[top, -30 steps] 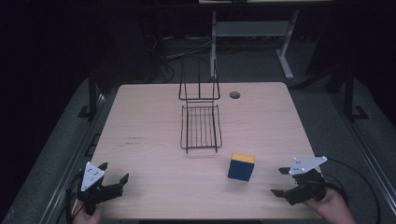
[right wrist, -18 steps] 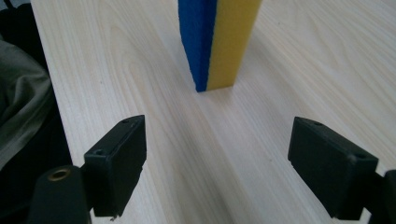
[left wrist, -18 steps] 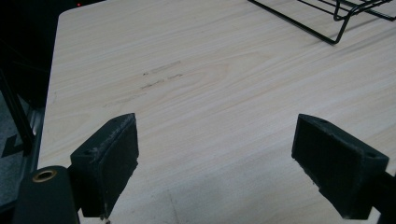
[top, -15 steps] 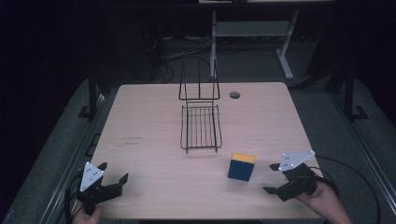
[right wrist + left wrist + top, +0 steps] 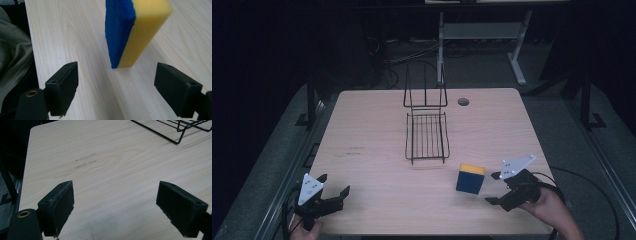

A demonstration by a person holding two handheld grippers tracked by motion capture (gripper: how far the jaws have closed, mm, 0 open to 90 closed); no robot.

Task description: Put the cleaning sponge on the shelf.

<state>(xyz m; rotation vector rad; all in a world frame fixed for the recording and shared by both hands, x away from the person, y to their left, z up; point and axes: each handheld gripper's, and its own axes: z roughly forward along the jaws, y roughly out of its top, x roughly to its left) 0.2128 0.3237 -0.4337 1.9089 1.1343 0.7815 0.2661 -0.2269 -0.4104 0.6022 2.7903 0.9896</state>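
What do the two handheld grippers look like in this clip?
Both the left gripper and the right gripper are black, each topped by a pale grey three-cornered plate. Each has two blocky black jaws with flat, matte pads. A brass-coloured ring sits low on the body in both gripper views. A dark cable trails from each toward the table edge.

We saw a sponge [image 5: 470, 178], blue on one broad face and yellow on the other, standing upright on edge on the counter [image 5: 377, 125] in the lower right of the high view, untouched, yellow side up top.
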